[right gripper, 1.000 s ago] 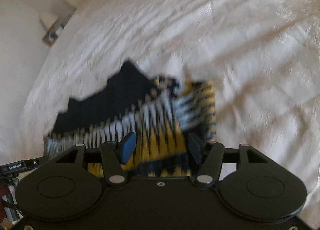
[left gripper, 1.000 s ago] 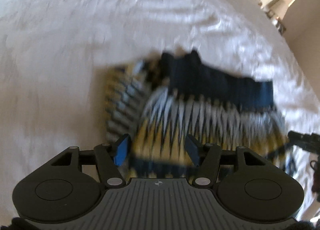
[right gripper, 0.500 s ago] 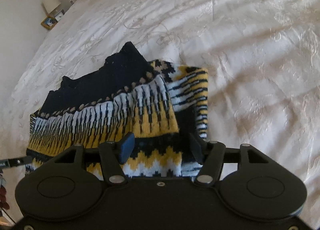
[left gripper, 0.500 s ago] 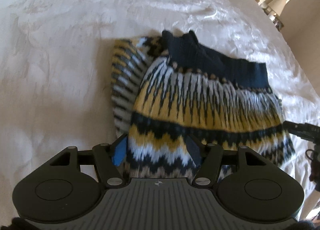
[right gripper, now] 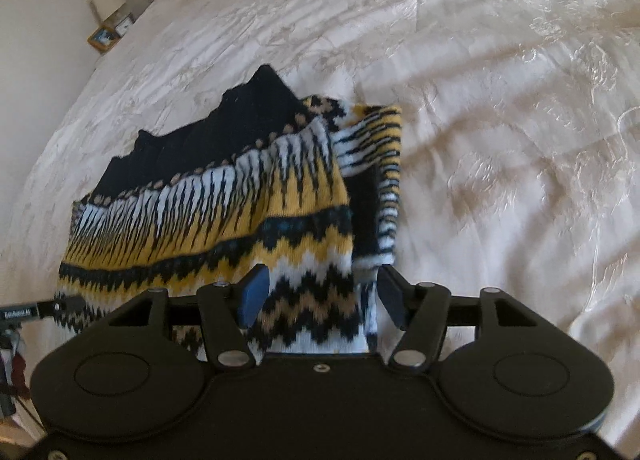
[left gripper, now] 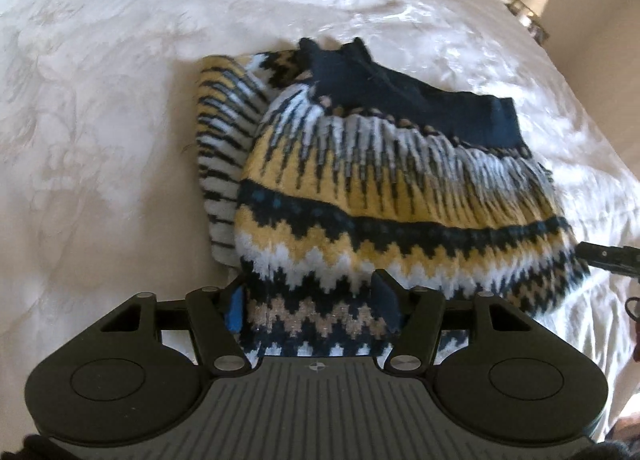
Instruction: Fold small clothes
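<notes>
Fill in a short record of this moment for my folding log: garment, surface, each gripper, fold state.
garment: patterned knit sweater, yellow, white and navy, with a navy neck band
surface: white bedspread
left gripper: jaws apart, astride the sweater's near edge; whether the pads press on it is unclear
right gripper: jaws apart, astride the near edge at the other corner; grip also unclear
fold state: sleeves tucked in at both sides, body not yet folded over
background: framed picture beyond the bed
</notes>
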The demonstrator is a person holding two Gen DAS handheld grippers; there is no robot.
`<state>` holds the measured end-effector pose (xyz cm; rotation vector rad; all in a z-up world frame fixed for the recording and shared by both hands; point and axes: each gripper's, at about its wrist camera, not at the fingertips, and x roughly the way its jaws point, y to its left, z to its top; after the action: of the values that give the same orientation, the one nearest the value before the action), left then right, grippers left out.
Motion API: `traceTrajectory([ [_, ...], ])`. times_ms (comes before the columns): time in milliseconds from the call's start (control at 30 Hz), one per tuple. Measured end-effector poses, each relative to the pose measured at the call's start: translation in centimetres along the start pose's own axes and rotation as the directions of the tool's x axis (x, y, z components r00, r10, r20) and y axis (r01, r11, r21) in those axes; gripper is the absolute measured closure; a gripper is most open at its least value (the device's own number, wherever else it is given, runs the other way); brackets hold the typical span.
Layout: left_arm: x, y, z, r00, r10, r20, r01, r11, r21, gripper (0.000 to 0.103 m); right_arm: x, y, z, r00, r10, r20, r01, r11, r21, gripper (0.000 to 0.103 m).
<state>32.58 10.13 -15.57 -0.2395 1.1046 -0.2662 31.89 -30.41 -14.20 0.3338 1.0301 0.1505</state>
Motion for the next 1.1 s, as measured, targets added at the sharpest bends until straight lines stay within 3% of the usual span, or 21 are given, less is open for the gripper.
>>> traceTrajectory([
  [133, -1.0, -1.1, -0.2, 0.999, 0.019, 0.042, -0.020, 0.999, 0.041, 0.046, 0.0, 0.5, -0.5, 0.999, 0.031, -0.009, -0.031, 0.999, -0.037, 0.039],
  [300, -2.5, -2.2, -0.9, 0.992, 0.041, 0.118, -0.051, 0.996, 0.079, 0.046, -0.1, 1.9, -1.1, 0.999, 0.036, -0.018, -0.038, 0.993, -0.111, 0.065],
  [600, -3.3, -2.3, -2.3, 0.980, 0.129, 0.154, -0.145, 0.984, 0.102, 0.046, 0.1, 2.2, -1.4, 1.000, 0.008, -0.021, -0.010, 0.993, -0.120, 0.061],
  [800, -2.5, -1.4, -1.9, 0.988, 0.042, 0.152, -0.056, 0.995, 0.085, 0.046, 0.5, 1.6, -1.5, 0.999, 0.017, -0.042, -0.019, 0.998, -0.067, 0.060],
  [967, -1.6, -0.4, -1.1, 0.990, -0.008, 0.137, 0.012, 1.000, -0.028, 0.046, 0.7, 1.5, -1.3, 0.998, 0.022, -0.051, -0.024, 0.999, -0.040, 0.060],
  [1067, -1.2, -0.4, -0.6, 0.995, 0.043, 0.093, -0.035, 0.996, -0.077, 0.058, 0.8, 1.7, -1.1, 0.998, 0.026, -0.060, -0.028, 0.999, -0.029, 0.065],
  [1100, -1.2, -0.5, -0.5, 0.994, 0.066, 0.089, -0.059, 0.995, -0.077, 0.072, 0.8, 1.7, -1.1, 0.998, 0.026, -0.062, -0.028, 0.999, -0.025, 0.071],
])
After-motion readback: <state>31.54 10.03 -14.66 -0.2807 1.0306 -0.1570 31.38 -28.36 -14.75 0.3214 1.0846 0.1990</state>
